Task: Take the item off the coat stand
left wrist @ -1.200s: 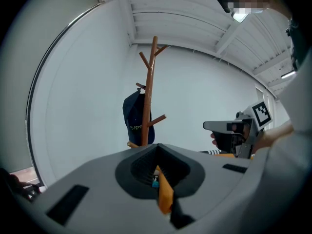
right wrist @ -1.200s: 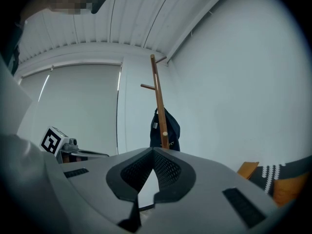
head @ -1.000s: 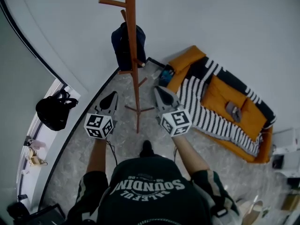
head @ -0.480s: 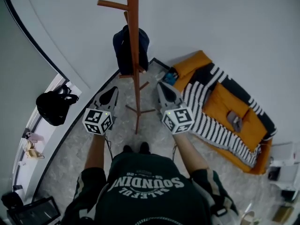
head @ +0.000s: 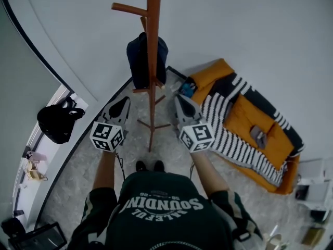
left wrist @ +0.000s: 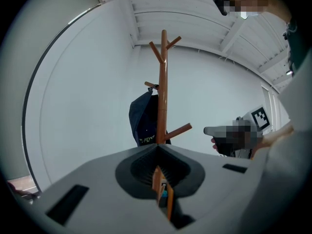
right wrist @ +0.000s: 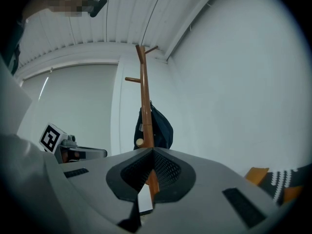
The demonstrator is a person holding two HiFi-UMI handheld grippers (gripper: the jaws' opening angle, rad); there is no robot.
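Navy fabric item (head: 139,61) on coat stand (head: 151,113): likely soft, light; pinch upper fabric. Left hand-held gripper (head: 124,101), right hand-held gripper (head: 178,98) pressed together, empty.

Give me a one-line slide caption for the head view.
Dark blue item hangs on the wooden coat stand; left gripper and right gripper, both shut, held short of it.

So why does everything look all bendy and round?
Head view: the wide lens bows the wall's bottom edge into a curve. Left gripper view: black corners ring the picture, yet the coat stand looks sharp. Right gripper view: the ceiling lines bend too, with no glare.
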